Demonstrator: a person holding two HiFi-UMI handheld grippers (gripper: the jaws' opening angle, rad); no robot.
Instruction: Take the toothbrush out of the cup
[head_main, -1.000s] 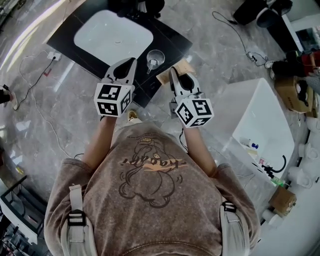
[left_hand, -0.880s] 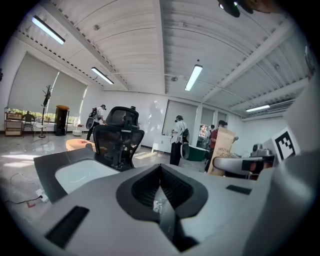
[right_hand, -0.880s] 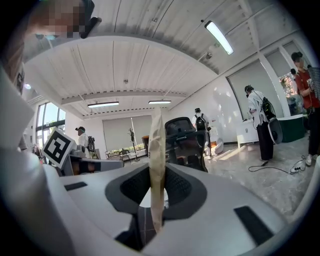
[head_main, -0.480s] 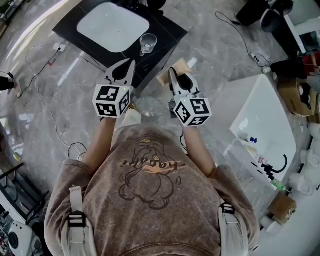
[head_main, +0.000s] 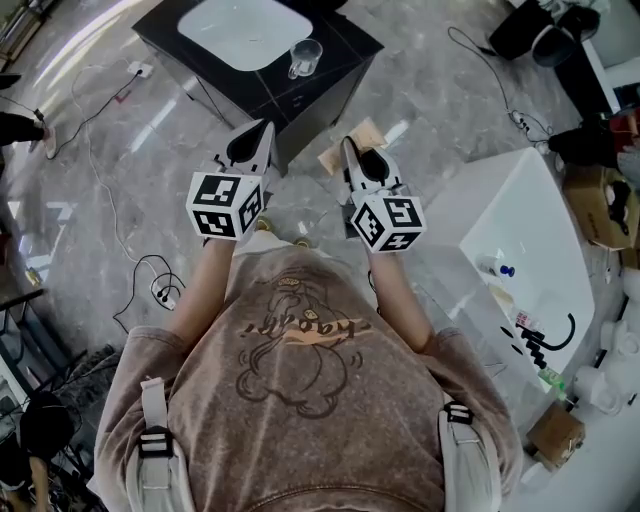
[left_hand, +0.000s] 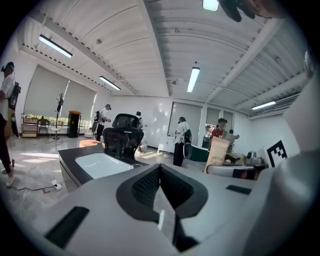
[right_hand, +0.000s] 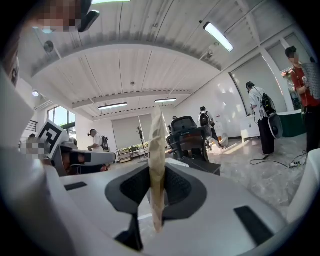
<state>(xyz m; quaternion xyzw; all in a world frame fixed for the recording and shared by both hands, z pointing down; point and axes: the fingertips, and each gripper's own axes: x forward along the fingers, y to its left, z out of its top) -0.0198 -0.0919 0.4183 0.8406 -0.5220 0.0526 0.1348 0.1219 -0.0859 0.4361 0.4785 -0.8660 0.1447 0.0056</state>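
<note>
Beige, thin and flat: the piece (right_hand: 156, 145) that my right tool (right_hand: 157, 172) has clenched between its pads. It stands edge-on and upright in the right gripper view. In the head view the same piece (head_main: 332, 158) shows as a tan patch at the tip of the right tool (head_main: 347, 145).

My left tool (left_hand: 160, 167) has its jaws pressed together with nothing between them. In the head view it (head_main: 265, 128) is level with the right one, and the two are apart.

Both tools are over the grey marble floor (head_main: 120, 200), well apart from the black tabletop (head_main: 335, 55) ahead of them. The clear cup (head_main: 305, 57) stands upright on that tabletop, just beside the white basin (head_main: 240, 20). The toothbrush is too small to make out inside the cup.
</note>
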